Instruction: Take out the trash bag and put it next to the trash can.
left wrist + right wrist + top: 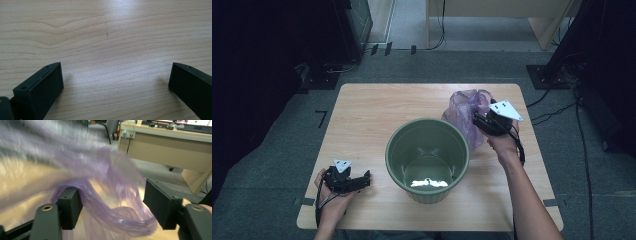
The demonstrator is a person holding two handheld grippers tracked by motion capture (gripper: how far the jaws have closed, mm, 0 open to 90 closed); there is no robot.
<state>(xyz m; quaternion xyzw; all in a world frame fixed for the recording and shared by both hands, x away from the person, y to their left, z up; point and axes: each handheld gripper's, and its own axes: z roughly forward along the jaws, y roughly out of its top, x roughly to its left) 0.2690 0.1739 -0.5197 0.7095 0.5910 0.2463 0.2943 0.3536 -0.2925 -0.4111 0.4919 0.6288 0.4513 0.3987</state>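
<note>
The green bucket (427,159) blocks the table's (367,112) middle, purple bag (465,116) crowding its right; left side lies open.

A light wooden table (362,115) stands on grey carpet (287,145) (cables trailing), with a pale wooden desk (162,142) beyond.

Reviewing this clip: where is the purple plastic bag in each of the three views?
High view: purple plastic bag sits upper right, behind the green bucket, at the right hand-held gripper.
Left gripper view: bag not in it, just wood.
Right gripper view: bag fills the centre, between the open jaws.
Shared landmark: the wooden table.
</note>
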